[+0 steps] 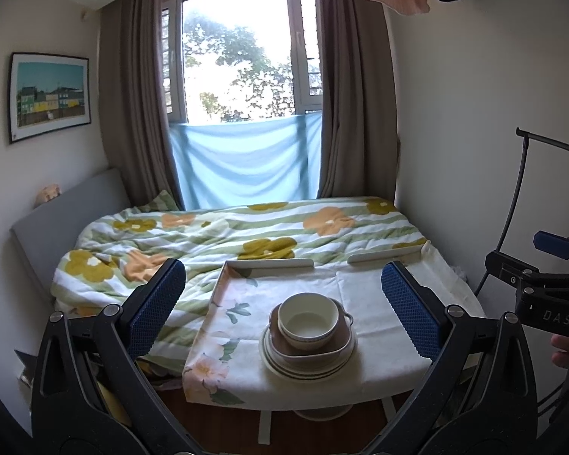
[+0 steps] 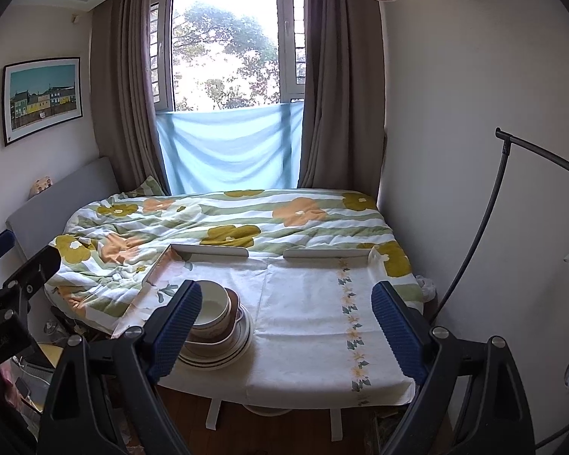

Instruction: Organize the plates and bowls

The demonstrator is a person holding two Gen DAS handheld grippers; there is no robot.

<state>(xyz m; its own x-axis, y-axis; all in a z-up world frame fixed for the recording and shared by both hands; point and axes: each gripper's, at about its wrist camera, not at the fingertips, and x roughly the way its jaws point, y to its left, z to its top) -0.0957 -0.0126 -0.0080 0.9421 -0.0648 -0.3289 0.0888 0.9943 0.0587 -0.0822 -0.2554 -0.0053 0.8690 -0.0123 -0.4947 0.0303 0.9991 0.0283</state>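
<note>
step: lift bowl (image 1: 308, 320) off plates (image 1: 307, 367) (low middle) | left gripper (image 1: 282, 309), right gripper (image 2: 286, 326): jaws wide open, empty | tip: pinch rim gently, rise straight.

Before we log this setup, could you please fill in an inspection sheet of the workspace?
Surface: small table covered by a floral cloth, with raised white rails along its far edge.
Job's things: one stack, a white bowl in a brown dish on striped plates, near the table's front edge.
Clutter: nothing seen on the table.
Grippers: left claw open, empty, facing the stack; right claw open, empty, stack beside its left finger.
Cables: nothing seen clearly.
Surroundings: bed with flowered duvet, curtained window, framed picture, black curved stand.
</note>
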